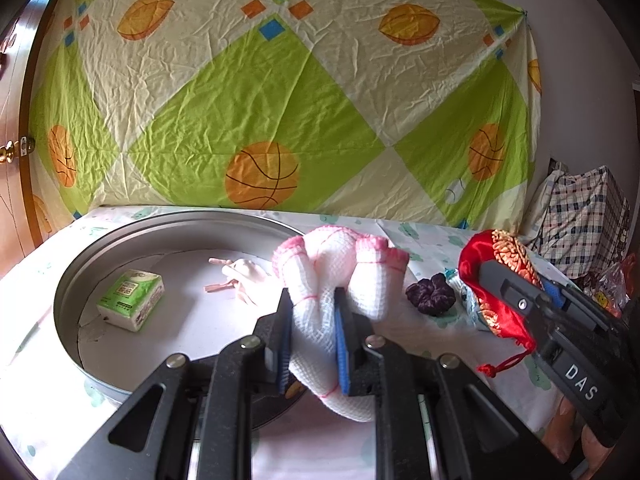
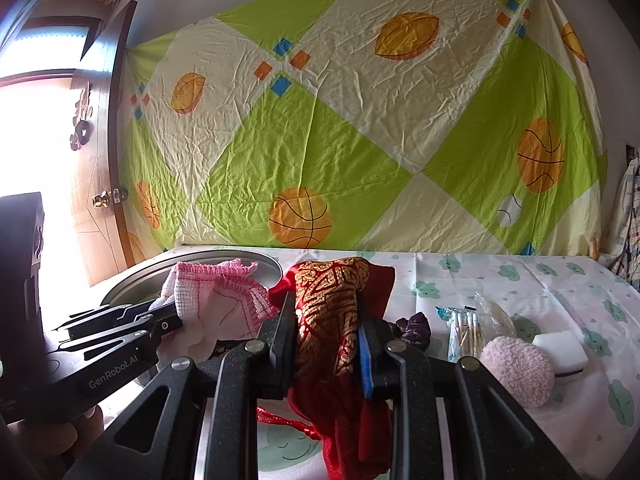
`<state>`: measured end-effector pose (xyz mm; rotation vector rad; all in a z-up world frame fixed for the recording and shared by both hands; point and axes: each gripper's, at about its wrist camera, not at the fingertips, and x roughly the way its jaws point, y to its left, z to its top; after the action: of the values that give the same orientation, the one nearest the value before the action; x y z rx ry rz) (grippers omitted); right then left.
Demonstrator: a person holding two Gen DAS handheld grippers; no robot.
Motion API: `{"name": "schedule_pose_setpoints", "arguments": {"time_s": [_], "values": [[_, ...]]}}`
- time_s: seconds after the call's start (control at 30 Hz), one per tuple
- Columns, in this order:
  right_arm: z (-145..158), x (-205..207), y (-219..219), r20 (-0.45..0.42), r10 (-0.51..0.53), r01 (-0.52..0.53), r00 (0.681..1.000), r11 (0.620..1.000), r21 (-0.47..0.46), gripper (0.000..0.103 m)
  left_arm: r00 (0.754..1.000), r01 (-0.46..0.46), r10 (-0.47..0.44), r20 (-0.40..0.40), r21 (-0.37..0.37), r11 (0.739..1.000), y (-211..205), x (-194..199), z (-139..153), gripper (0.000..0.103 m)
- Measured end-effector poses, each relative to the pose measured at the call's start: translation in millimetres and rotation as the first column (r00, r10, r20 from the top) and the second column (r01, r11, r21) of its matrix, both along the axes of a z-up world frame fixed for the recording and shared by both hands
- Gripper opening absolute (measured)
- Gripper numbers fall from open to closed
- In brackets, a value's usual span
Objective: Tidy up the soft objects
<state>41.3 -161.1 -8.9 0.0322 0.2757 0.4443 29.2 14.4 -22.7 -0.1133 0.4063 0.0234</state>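
Note:
My left gripper [image 1: 314, 300] is shut on a white and pink mesh cloth [image 1: 340, 268] and holds it over the near right rim of a round metal tray [image 1: 68, 280]. The tray holds a green tissue pack [image 1: 131, 299] and a pale pink soft item [image 1: 244, 280]. My right gripper [image 2: 326, 304] is shut on a red and gold drawstring pouch [image 2: 332, 308], held above the table. The pouch also shows in the left wrist view [image 1: 496, 280]. The cloth also shows in the right wrist view [image 2: 216, 300].
A dark purple scrunchie [image 1: 430, 294] lies on the table right of the tray. A pink fluffy ball [image 2: 518, 370], a white sponge [image 2: 560, 348] and a packet of cotton swabs [image 2: 464, 332] lie at the right. A patterned sheet hangs behind. A plaid bag [image 1: 580, 220] stands far right.

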Motion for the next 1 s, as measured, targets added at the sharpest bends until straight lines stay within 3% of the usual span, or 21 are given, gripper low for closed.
{"name": "schedule_pose_setpoints", "arguments": {"time_s": [1.0], "values": [[-1.9,-11.1,45.8,0.029,0.081,-0.080,0.996,0.996,-0.028,0.027,0.996,-0.086,0.086,0.030,0.000,0.996,34.8,-10.8,-1.9,0.016]]}}
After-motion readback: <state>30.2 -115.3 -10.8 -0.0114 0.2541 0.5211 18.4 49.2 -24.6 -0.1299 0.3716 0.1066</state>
